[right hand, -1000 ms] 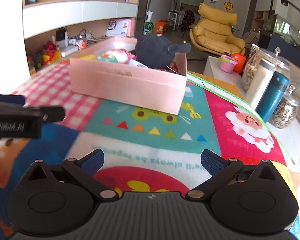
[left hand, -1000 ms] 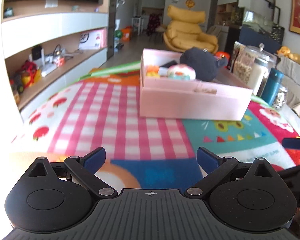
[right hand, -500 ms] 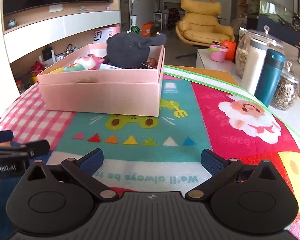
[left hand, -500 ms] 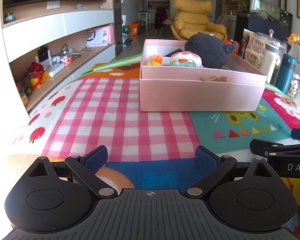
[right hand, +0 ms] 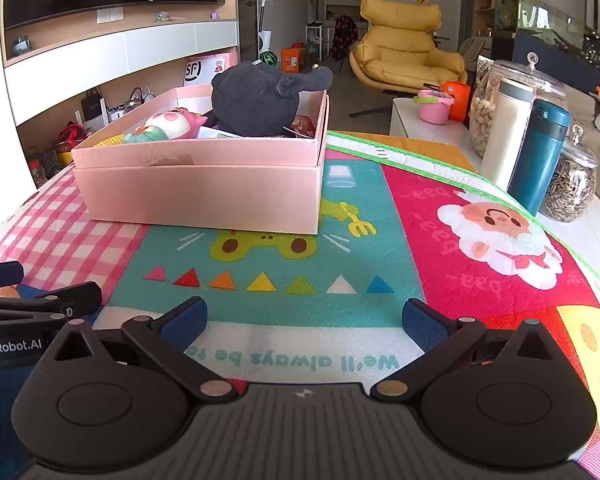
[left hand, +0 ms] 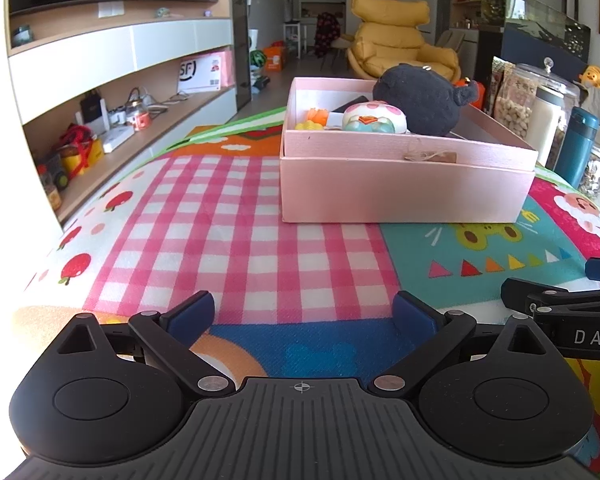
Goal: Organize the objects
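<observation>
Dark plush (left hand: 424,100) hides pink box (left hand: 404,192) contents.

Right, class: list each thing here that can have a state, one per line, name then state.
Left gripper: open, holding nothing.
Right gripper: open, holding nothing.
Pink box: lid off, toys inside, standing on the mat.
Black plush toy: in the box, rising above the rim.
Teal flask: upright, cap closed.
Big glass jar: lid on, nuts inside.
Small glass jar: lid on, seeds inside.
</observation>
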Tool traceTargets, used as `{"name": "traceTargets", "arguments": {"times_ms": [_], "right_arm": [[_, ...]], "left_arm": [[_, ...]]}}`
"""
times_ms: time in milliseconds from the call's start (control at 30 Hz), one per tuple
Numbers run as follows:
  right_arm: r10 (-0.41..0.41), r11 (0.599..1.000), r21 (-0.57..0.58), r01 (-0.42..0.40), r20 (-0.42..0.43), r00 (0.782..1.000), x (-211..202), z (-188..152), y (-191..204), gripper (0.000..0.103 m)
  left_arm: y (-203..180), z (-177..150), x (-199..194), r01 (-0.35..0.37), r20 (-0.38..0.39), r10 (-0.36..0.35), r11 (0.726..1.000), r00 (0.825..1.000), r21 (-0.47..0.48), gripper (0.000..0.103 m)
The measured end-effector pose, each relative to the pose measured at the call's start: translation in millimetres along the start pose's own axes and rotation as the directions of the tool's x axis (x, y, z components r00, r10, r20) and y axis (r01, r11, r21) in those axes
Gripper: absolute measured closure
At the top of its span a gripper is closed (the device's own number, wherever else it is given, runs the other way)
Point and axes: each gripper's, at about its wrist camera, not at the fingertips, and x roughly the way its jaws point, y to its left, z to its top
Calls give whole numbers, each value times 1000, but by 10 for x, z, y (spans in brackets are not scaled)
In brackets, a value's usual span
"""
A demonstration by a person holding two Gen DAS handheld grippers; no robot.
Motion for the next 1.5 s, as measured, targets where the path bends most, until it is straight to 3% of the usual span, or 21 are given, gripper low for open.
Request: {"name": "traceTargets", "arguments": {"times_ms": [533,1500], "right_arm": [[-6,1000,7,6,0,1000,-1,2,2,0],[-8,1000,5,8,0,1000,16,9,16,0]], "left_arm": [[-50,9,-8,-37,2,37,999,999,-12,3],[-22,9,-12,-24,-1,24,999,1000,-27,3]]}}
